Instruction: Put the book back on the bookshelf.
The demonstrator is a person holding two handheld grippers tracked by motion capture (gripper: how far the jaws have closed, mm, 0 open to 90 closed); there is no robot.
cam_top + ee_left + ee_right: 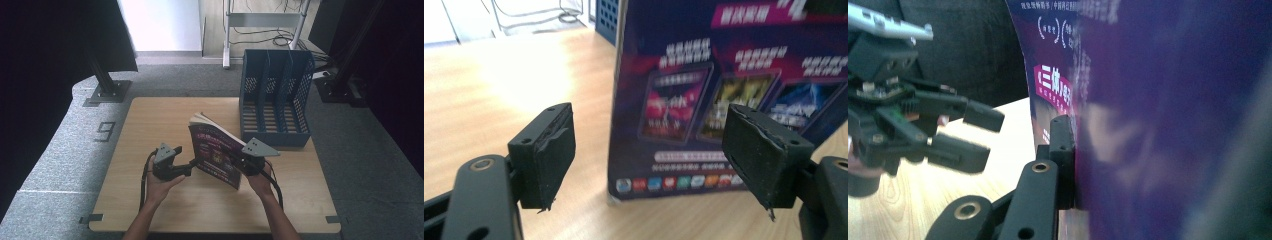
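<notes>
A book with a dark purple cover [217, 152] stands tilted on edge in the middle of the wooden table [150, 125]. My right gripper [239, 162] is shut on the book's right edge. In the right gripper view one jaw presses flat on the cover [1148, 125] and the book hides the other jaw. My left gripper [191, 167] is open by the book's lower left corner. In the left gripper view the cover [684, 100] stands just beyond the spread pads [551, 150], its bottom corner resting on the table [499, 75]. The open left gripper [975, 135] also appears in the right gripper view.
A blue mesh file organizer [275, 97] with three slots stands at the table's back right, just behind the book. A black stand's base [107, 92] sits on the grey floor off the table's back left corner. Bare wood lies left of the book.
</notes>
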